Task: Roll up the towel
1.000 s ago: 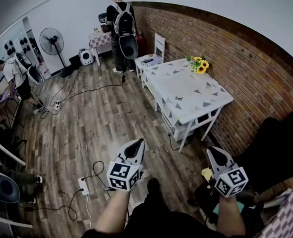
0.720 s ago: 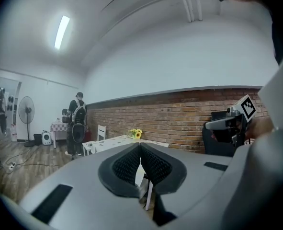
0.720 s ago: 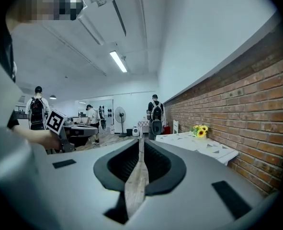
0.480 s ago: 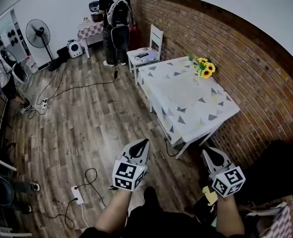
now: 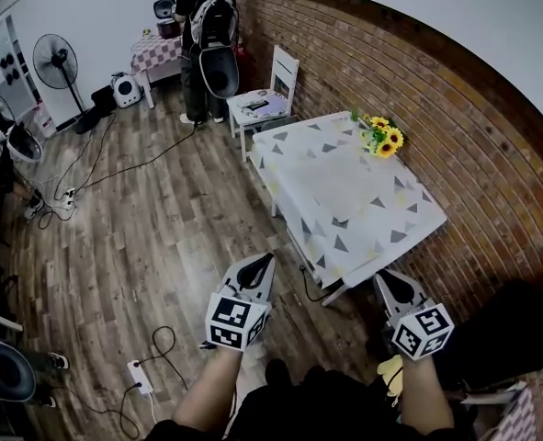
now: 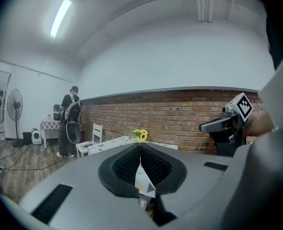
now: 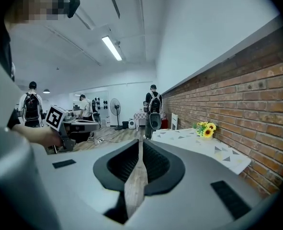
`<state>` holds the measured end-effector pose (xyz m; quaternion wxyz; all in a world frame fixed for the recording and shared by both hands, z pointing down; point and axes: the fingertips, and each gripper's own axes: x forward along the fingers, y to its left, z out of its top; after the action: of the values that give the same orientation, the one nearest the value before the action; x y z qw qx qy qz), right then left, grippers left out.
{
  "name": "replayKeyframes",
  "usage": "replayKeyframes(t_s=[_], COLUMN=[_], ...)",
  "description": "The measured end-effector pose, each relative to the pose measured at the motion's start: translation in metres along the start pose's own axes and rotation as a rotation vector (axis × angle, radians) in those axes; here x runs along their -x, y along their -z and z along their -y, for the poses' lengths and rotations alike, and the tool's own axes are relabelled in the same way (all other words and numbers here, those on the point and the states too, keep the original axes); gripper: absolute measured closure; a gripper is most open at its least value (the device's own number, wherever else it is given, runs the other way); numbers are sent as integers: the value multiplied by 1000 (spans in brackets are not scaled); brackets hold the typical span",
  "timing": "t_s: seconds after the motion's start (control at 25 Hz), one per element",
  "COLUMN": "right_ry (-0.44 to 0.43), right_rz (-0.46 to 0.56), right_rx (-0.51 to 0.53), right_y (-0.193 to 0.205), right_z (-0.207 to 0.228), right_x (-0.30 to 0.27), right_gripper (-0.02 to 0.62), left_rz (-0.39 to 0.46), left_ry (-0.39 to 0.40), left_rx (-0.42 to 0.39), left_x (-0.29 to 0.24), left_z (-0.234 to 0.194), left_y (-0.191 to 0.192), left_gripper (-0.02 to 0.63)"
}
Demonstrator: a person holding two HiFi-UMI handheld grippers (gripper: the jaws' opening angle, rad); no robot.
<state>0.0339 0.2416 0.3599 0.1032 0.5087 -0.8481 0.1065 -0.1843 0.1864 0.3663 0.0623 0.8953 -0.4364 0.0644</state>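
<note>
- I can't pick out the towel for certain in any view. A plain pale patch (image 5: 341, 184) in the middle of the table's triangle-print cloth (image 5: 386, 231) could be it, but I cannot tell.
- The table (image 5: 331, 289) stands against the brick wall (image 5: 473, 136), ahead of both grippers and slightly to the right. A bunch of sunflowers (image 5: 384, 137) sits at its far edge by the wall.
- My left gripper (image 5: 269, 257) is held above the wooden floor (image 5: 161, 237), short of the table's near corner. In its own view the jaws meet at the tips, closed, with nothing clamped between them (image 6: 140, 143).
- My right gripper (image 5: 379, 276) is level with it, just off the table's near end and well apart from the left one. Its jaws (image 7: 141, 140) stand a thin slit apart, and only floor shows through the gap.
- Neither gripper touches the table or the cloth.
- Beyond the table there is a white chair (image 5: 264, 102) with small items on its seat.
- A person wearing a backpack (image 5: 207, 21) stands at the far wall, facing away.
- A standing fan (image 5: 57, 62) is at the far left, and cables (image 5: 124, 168) trail across the floor.
</note>
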Motion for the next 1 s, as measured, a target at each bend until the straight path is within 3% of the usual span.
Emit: replayKeyframes(t_s=[0.48,0.84,1.0], right_ry=[-29,-60,-93], right_rz=[1,-57,-86], right_rx=[-58,-51,-39], right_y=[-1,3,6], right_z=[63,158,193], right_x=[-78,-145,-171], right_gripper=[557,557,555], left_rz=[-67,-144,-196], left_ry=[-2,36,47], left_rx=[-22,-36,-86], left_x=[-84,-215,-268], left_z=[-27,-21,-16], left_y=[4,3,10], left_gripper=[588,588,586])
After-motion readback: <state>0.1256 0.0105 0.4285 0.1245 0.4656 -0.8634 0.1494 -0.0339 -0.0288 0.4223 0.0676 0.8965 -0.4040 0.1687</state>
